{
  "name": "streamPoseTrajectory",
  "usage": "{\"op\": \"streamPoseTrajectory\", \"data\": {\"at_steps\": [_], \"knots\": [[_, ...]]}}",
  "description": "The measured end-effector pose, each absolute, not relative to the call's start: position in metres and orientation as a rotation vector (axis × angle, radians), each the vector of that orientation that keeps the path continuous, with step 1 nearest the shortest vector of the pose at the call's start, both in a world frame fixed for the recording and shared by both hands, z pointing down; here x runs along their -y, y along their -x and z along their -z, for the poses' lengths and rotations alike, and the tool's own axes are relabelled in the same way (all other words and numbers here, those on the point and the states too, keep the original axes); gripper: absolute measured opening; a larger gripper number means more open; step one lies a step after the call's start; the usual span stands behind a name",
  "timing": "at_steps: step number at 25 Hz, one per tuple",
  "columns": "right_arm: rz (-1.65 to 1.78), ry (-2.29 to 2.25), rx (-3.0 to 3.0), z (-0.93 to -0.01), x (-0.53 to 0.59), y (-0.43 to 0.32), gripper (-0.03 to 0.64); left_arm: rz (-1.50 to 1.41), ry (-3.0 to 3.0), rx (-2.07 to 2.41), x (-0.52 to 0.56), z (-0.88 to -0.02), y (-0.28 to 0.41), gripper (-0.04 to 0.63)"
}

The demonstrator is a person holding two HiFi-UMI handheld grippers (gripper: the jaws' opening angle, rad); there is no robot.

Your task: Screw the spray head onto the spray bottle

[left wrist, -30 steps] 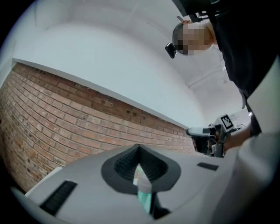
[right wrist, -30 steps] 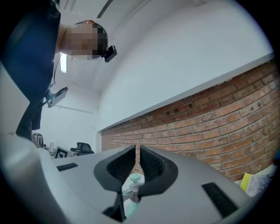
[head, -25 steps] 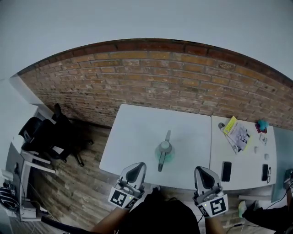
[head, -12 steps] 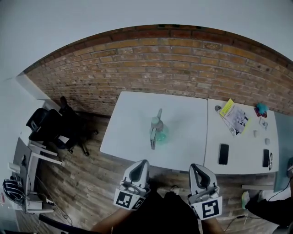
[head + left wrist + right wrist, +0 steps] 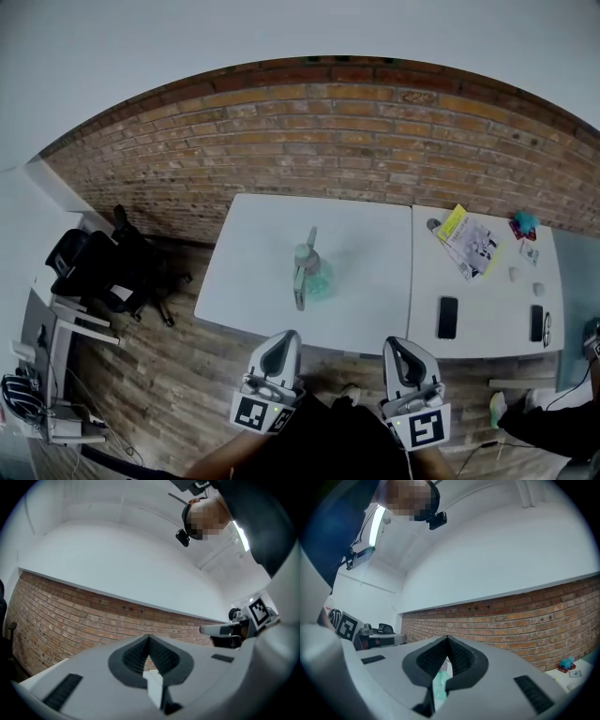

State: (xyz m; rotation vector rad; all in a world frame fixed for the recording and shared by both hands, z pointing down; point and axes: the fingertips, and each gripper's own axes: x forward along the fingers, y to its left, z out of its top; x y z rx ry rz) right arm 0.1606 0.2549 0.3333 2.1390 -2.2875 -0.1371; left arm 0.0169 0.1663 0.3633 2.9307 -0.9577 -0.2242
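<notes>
Spray bottle (image 5: 321,281) is teal and sits mid-table, well ahead of both claws.

Near end: left gripper (image 5: 283,339) and right gripper (image 5: 399,345) are both clenched with nothing between the jaws. They're held roughly level off the near edge of the white table (image 5: 244,305), over the floor.

Further out: spray head (image 5: 303,254) shows as a grey piece at the bottle's top, with its long part running across it. It's too small to tell whether the collar is threaded down or just resting there, and the scene fits both. So check the collar up close before anything else.

Any grip needs the jaws opened before contact. If threading is due, put one claw low on the body and the other on the collar, not the trigger. Keep the axis straight to avoid cross-threading.

Brick wall (image 5: 309,141) is behind and obstructs nothing.
</notes>
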Motion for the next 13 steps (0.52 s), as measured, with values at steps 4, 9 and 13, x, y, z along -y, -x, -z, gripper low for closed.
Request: {"op": "streamPoseTrajectory", "data": {"at_steps": [4,9,13], "knots": [[0.134,-2.157,2.286,-0.331,-0.249,-0.163,0.008,0.224,-2.909,0.968,-0.163,-0.368,-0.016,0.002],[0.069,-2.172,2.266,-0.334,-0.249,-0.165,0.008,0.216,-2.896,0.994,-0.157,-0.373,-0.009,0.002],[0.073,-2.168,2.267,-0.332,-0.248,-0.171,0.008,0.217,-2.886,1.015,-0.153,-0.376,-0.007,0.002]]}}
